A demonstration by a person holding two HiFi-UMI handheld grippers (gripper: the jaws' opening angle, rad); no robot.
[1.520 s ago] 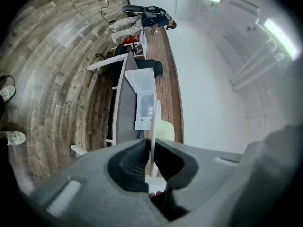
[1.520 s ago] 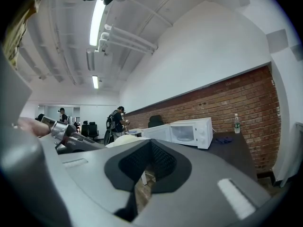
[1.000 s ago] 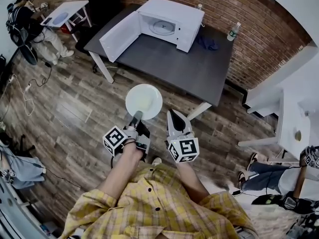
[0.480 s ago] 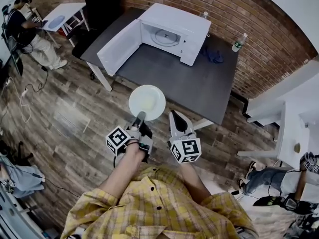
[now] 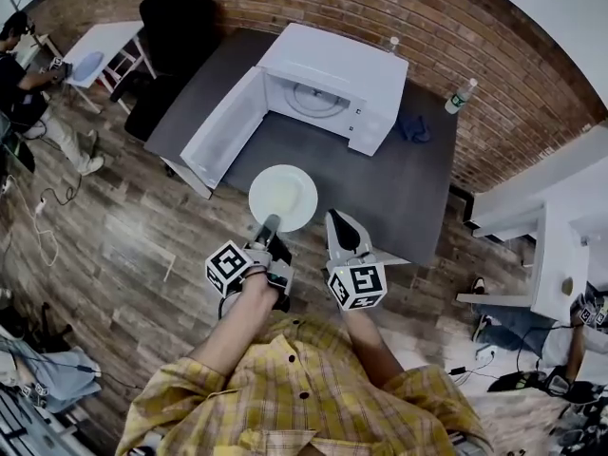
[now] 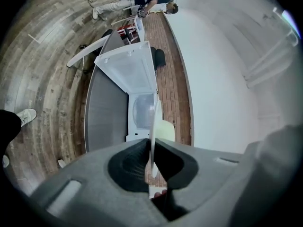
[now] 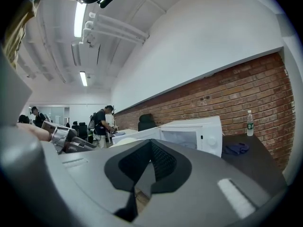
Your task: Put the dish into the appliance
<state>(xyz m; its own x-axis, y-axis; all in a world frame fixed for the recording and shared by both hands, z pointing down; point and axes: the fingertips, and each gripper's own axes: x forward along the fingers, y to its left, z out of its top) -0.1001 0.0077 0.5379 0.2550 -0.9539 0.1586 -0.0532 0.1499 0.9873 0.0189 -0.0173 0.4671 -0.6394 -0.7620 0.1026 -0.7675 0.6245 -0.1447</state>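
Note:
A white round dish [image 5: 283, 198] hangs over the near edge of the dark grey table [image 5: 418, 193], gripped at its near rim by my left gripper [image 5: 267, 228]. In the left gripper view the dish [image 6: 154, 126] stands edge-on between the shut pads, pointing at the white microwave [image 6: 141, 111]. The microwave [image 5: 328, 74] stands at the back of the table with its door [image 5: 223, 126] swung wide to the left and its turntable showing. My right gripper [image 5: 340, 228] is just right of the dish, shut and empty [image 7: 150, 143].
A water bottle [image 5: 460, 96] and a blue cloth [image 5: 413, 128] lie right of the microwave by the brick wall. A white desk [image 5: 546, 255] stands at the right. A person works at a small table [image 5: 95, 46] far left. The floor is wood.
Both grippers and the dish have come forward towards the table; the dish went from over the floor to over the table's near edge. The grip has not changed.

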